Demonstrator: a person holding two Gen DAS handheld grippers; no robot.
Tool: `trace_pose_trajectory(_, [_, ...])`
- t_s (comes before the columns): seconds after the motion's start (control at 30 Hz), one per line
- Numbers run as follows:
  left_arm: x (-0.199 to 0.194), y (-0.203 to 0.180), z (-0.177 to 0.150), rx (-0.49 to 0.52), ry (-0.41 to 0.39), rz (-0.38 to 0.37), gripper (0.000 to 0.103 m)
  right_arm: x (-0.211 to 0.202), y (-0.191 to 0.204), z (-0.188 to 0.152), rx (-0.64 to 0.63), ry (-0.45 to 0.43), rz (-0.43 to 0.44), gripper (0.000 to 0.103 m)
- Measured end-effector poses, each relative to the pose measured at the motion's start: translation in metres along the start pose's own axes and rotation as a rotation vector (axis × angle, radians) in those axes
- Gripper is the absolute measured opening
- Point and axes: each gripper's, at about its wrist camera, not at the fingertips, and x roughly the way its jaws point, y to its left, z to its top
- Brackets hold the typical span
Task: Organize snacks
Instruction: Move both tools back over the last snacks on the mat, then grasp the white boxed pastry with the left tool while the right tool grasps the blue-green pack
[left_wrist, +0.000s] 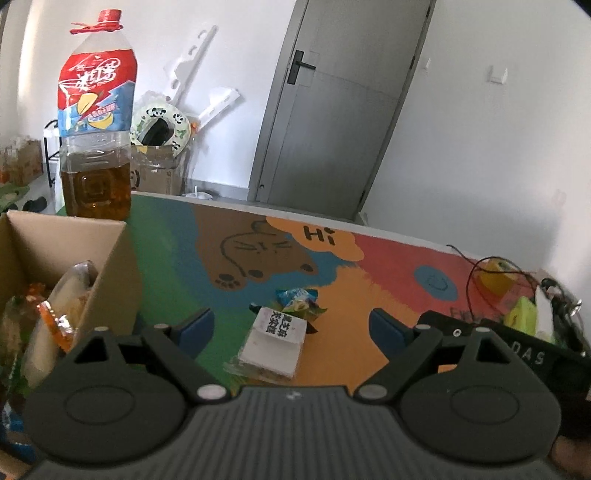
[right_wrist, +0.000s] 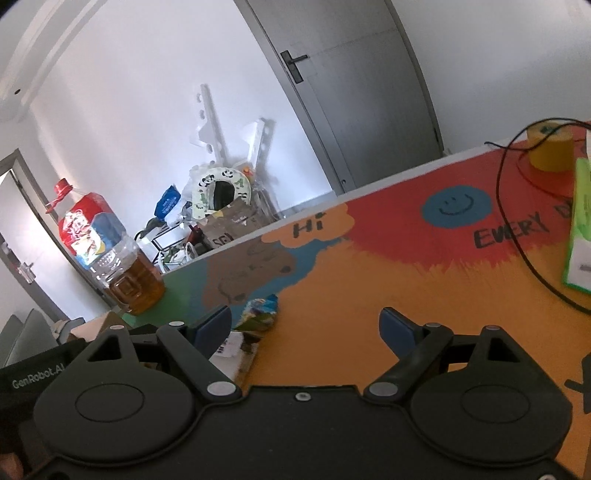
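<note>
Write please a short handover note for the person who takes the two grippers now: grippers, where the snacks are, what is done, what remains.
Left gripper: open, empty, aimed at the white snack packet on the table.
Right gripper: open, empty, over bare table just right of the snacks.
Blue-green snack bag lies just behind the white packet, touching it.
Done: several wrapped snacks already sit in the cardboard box at the left, in front of the tea bottle.
Left: both loose snacks still need to go into the box.
</note>
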Motion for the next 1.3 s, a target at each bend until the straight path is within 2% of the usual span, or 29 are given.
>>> trace_pose_trajectory(0.37, [0.029,-0.008,-0.015,0.014,0.049,0.012,0.09,0.007,-0.015,-0.002,0.016,0.017,-0.004,0.088])
trace_pose_trajectory(0.83, [0.071,0.007,-0.03,-0.03,0.077,0.036,0.089,0.032,0.002,0.002,-0.038,0.052,-0.018,0.088])
trace_pose_trajectory(0.87, [0.073,0.009,-0.03,-0.035,0.08,0.035,0.087,0.034,0.004,0.002,-0.044,0.055,-0.017,0.088])
trace_pose_trajectory(0.9, [0.075,0.011,-0.031,-0.039,0.083,0.037,0.08,0.036,0.005,0.002,-0.048,0.059,-0.017,0.088])
trace_pose_trajectory(0.93, [0.077,0.012,-0.032,-0.04,0.093,0.039,0.069,0.039,0.007,0.002,-0.054,0.064,-0.017,0.088])
trace_pose_trajectory(0.97, [0.077,0.013,-0.033,-0.03,0.087,0.051,0.063,0.042,0.008,0.002,-0.06,0.069,-0.017,0.088])
trace_pose_trajectory(1.0, [0.077,0.014,-0.033,-0.016,0.084,0.05,0.049,0.045,0.01,0.002,-0.065,0.075,-0.018,0.088])
trace_pose_trajectory(1.1, [0.075,0.02,-0.032,-0.034,0.092,0.03,0.046,0.052,0.015,0.002,-0.076,0.089,-0.018,0.086])
trace_pose_trajectory(1.3, [0.067,0.031,-0.029,-0.077,0.084,0.039,0.045,0.069,0.028,0.002,-0.103,0.118,-0.004,0.083])
